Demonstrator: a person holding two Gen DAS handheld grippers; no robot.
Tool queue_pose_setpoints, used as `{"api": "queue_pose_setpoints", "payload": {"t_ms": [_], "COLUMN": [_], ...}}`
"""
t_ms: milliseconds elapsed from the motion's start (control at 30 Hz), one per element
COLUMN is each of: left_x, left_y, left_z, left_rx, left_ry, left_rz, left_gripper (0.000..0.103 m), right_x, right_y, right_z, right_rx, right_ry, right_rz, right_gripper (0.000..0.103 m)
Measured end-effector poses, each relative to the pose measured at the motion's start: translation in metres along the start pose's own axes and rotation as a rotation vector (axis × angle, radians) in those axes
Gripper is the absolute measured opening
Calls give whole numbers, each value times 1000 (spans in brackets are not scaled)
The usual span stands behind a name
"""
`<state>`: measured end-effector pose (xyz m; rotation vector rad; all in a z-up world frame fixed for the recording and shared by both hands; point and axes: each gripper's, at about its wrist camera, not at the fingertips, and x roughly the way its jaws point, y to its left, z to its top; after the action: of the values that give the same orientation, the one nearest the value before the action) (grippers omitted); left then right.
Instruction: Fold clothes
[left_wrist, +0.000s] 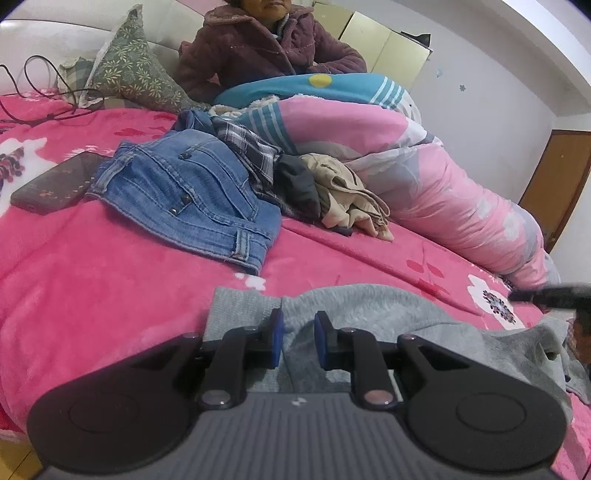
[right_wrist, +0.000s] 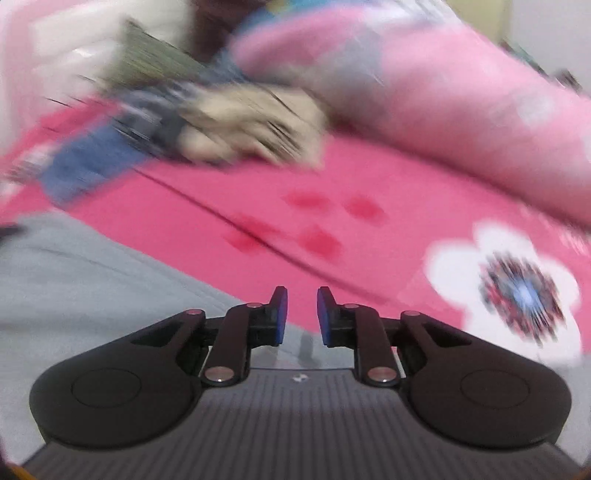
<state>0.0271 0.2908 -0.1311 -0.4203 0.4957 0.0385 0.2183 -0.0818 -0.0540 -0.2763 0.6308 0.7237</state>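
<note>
Jaws spread on both grippers: left gripper (left_wrist: 298, 341) over grey garment (left_wrist: 388, 314), right gripper (right_wrist: 299, 317) at its three-o'clock edge.

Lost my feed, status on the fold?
Left claw open over grey garment, gripping nothing. Right claw open at its edge, view blurred. Jeans piled beyond, unfolded. Nothing blocking.
</note>
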Motion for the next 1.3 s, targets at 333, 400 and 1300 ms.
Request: {"api": "queue_pose_setpoints", "payload": {"t_ms": [333, 400, 1300], "left_x": [1, 1, 58], "left_y": [-11, -15, -94], "left_z": [-4, -4, 3], "left_rx": [86, 112, 287], "left_ry": [-5, -4, 90], "left_rz": [69, 82, 264], "left_gripper": [19, 19, 43], "right_x": [140, 161, -162], "right_y": [142, 123, -49], "right_z": [27, 30, -188], "right_rx": [-241, -10, 632], "right_ry": [104, 96, -387], "right_rz": [422, 371, -114], "right_gripper": [27, 27, 40]}}
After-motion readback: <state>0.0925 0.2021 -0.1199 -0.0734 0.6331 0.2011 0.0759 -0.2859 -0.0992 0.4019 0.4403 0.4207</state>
